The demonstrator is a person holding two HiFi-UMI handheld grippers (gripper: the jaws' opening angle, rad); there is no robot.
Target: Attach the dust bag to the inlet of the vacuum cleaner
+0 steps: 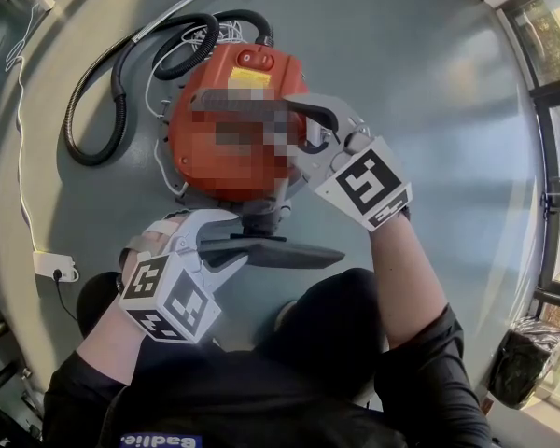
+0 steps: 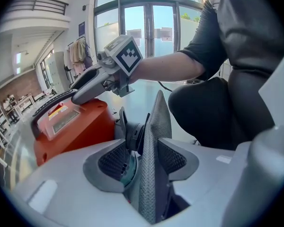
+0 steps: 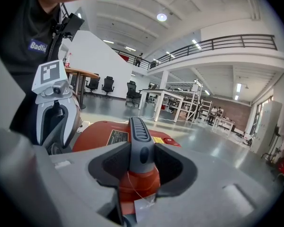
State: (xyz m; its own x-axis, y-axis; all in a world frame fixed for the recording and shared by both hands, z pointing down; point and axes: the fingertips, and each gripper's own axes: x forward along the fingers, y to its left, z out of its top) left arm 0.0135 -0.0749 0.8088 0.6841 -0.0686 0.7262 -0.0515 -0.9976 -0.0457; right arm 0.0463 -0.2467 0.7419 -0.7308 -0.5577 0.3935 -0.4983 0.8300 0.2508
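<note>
The red vacuum cleaner (image 1: 252, 63) sits on the grey floor in front of me. My right gripper (image 1: 322, 124) is shut on its grey carry handle (image 3: 141, 141), with a pad pressed on each side. The dark grey mesh dust bag (image 1: 285, 253) lies flat at the vacuum's near end. In the left gripper view the dust bag (image 2: 154, 141) stands edge-on between the jaws of my left gripper (image 2: 142, 160), which is open, with a gap between the left pad and the fabric. The black round inlet collar (image 2: 132, 136) shows just beyond the bag, against the red vacuum body (image 2: 71, 131).
The black hose (image 1: 103, 91) loops on the floor left of the vacuum. A white cable runs to a power strip (image 1: 54, 266) at the left. The person's dark-clad knee (image 1: 341, 320) is close behind the bag. A black bag (image 1: 523, 362) stands by the windows at the right.
</note>
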